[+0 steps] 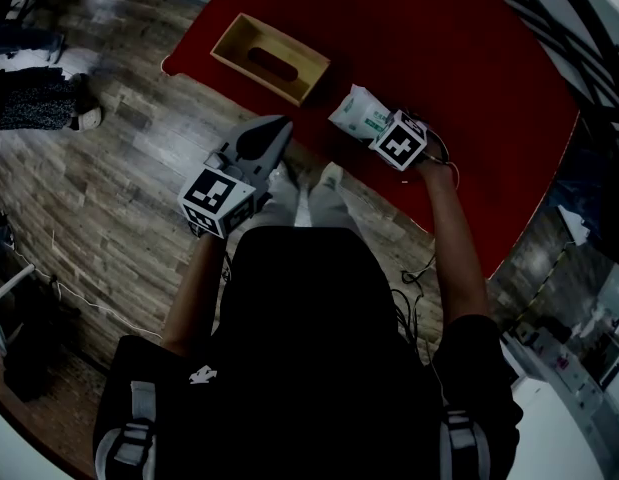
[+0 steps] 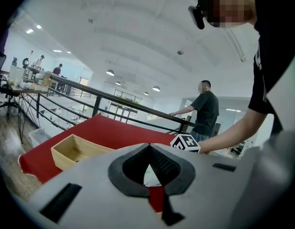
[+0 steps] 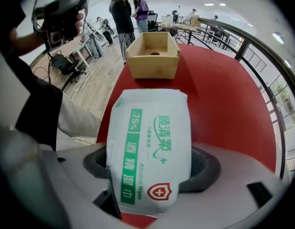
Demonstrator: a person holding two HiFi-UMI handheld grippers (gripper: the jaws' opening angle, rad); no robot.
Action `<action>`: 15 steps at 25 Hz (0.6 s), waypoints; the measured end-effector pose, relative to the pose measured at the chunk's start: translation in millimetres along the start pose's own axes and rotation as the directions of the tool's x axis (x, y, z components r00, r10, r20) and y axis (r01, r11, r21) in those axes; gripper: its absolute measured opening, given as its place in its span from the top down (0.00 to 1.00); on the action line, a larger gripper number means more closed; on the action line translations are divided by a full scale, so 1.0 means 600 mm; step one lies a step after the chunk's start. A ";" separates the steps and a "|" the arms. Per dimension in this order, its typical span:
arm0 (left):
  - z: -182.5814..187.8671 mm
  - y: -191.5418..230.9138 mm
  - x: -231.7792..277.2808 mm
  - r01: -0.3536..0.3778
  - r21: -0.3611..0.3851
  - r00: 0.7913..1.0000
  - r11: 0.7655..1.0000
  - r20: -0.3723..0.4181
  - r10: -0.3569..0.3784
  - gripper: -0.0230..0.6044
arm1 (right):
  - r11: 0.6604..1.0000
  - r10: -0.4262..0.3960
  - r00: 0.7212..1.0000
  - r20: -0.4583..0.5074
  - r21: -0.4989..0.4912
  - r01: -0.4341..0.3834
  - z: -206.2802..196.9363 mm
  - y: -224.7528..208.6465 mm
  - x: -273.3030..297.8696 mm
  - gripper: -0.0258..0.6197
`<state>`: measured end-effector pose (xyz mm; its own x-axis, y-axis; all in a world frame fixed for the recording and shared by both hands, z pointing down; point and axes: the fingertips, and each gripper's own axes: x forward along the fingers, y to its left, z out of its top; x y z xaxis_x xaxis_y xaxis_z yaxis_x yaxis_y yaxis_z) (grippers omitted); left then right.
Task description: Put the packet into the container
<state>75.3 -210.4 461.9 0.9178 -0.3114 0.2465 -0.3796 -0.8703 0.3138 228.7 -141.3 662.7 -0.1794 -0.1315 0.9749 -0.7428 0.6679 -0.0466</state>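
The right gripper's (image 3: 149, 168) jaws are closed against both long sides of the white and green packet (image 3: 152, 128), which stands between them over the red bench (image 3: 223, 94), near the open wooden container (image 3: 153, 54) and pointing its far end toward it without touching. The left gripper's (image 2: 148, 146) jaws meet at their tips with nothing held; it hangs off the bench edge above the wooden floor (image 1: 119, 188), near the container's long side and level with the packet.
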 end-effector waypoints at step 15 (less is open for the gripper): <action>0.027 0.038 -0.029 -0.034 -0.067 0.996 0.997 0.082 0.039 0.96 | 0.999 -0.022 0.998 0.064 -0.038 0.024 0.145 -0.031 -0.065 0.37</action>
<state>52.5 -230.9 450.1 0.9086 -0.3754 0.1831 -0.4174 -0.8319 0.3657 193.5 -212.3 606.6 -0.2043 -0.1925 0.9598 -0.7218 0.6919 -0.0149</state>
